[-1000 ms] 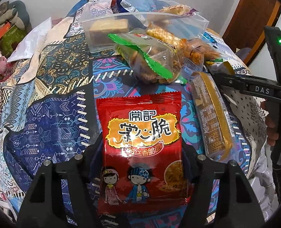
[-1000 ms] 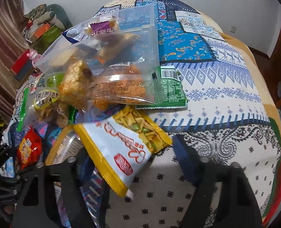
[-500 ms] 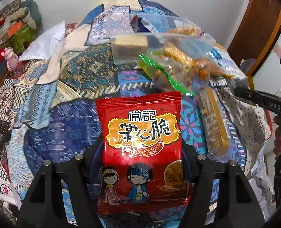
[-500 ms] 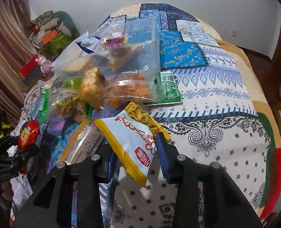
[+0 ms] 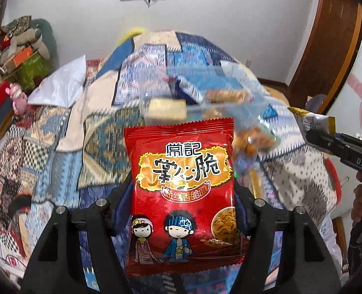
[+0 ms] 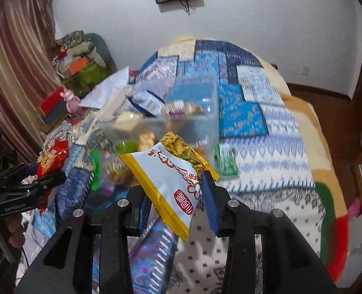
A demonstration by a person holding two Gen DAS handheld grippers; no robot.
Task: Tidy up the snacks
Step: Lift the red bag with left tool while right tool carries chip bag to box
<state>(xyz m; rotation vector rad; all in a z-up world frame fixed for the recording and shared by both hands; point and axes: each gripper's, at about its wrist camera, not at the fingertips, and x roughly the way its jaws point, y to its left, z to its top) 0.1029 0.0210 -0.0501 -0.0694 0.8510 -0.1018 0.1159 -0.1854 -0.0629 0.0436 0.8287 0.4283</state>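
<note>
A bed covered with a blue patchwork quilt (image 5: 102,147) is filling a white-walled bedroom, with a dark screen hanging on the far wall. On the quilt, a clear plastic zip bag (image 6: 181,120) of mixed snacks is lying blurred in both views.

The left claw (image 5: 182,210) is holding a red foil noodle-snack packet with 2 cartoon children printed on it (image 5: 181,196), its 2 blue pads pressing the packet's sides and carrying it clear above the quilt. The left view is showing this packet's whole front; the right view is catching only a small red corner of it far to the left.

The right claw (image 6: 176,203) is gripping a white and yellow crisp packet (image 6: 171,181), its jaws having just been narrowing onto the packet, which is tilting between the pads. Only the right view is showing a green packet (image 6: 226,161) lying flat on the quilt beside the zip bag, and pink curtains at the left.
</note>
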